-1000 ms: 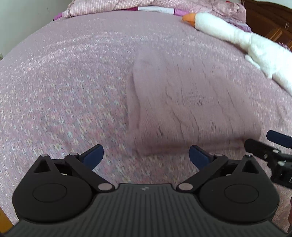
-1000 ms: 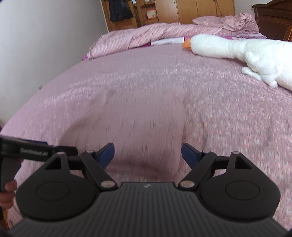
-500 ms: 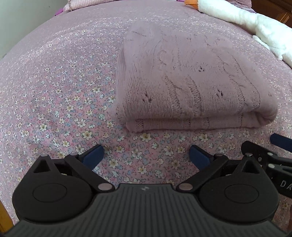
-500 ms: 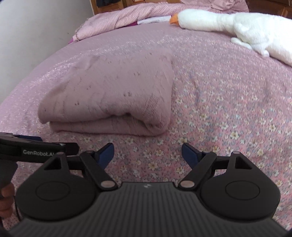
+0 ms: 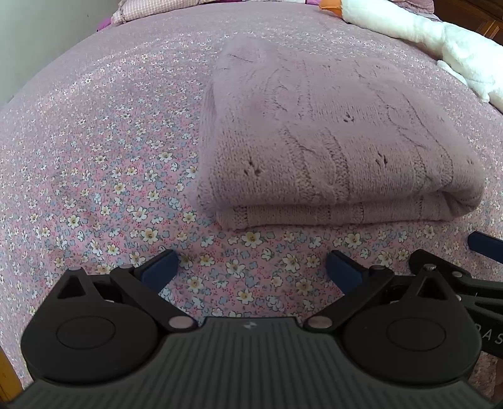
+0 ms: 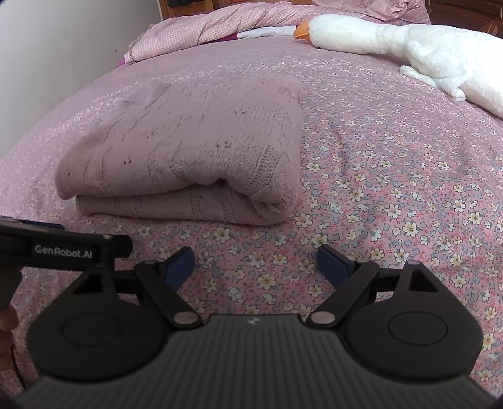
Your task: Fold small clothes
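A folded mauve knit sweater (image 5: 330, 148) (image 6: 188, 157) lies on the flowered pink bedspread (image 5: 94, 176) (image 6: 393, 188), its folded edge facing me. My left gripper (image 5: 251, 267) hovers just short of that edge, open, with only bedspread between its blue pads. My right gripper (image 6: 254, 262) sits near the sweater's right front corner; its jaws are opening and nothing is between them. The right gripper's tip (image 5: 484, 242) shows at the right edge of the left wrist view. The left gripper's body (image 6: 63, 245) crosses the right wrist view's left side.
A white plush goose (image 6: 408, 44) (image 5: 424, 31) lies across the far right of the bed. A bunched pink checked quilt (image 6: 204, 28) lies at the head. A pale wall (image 6: 47, 47) runs on the left; wooden furniture stands behind the bed.
Both grippers have dropped closer to the bed and tilted down, so the sweater now looms larger and sharper. The right jaws stand slightly wider.
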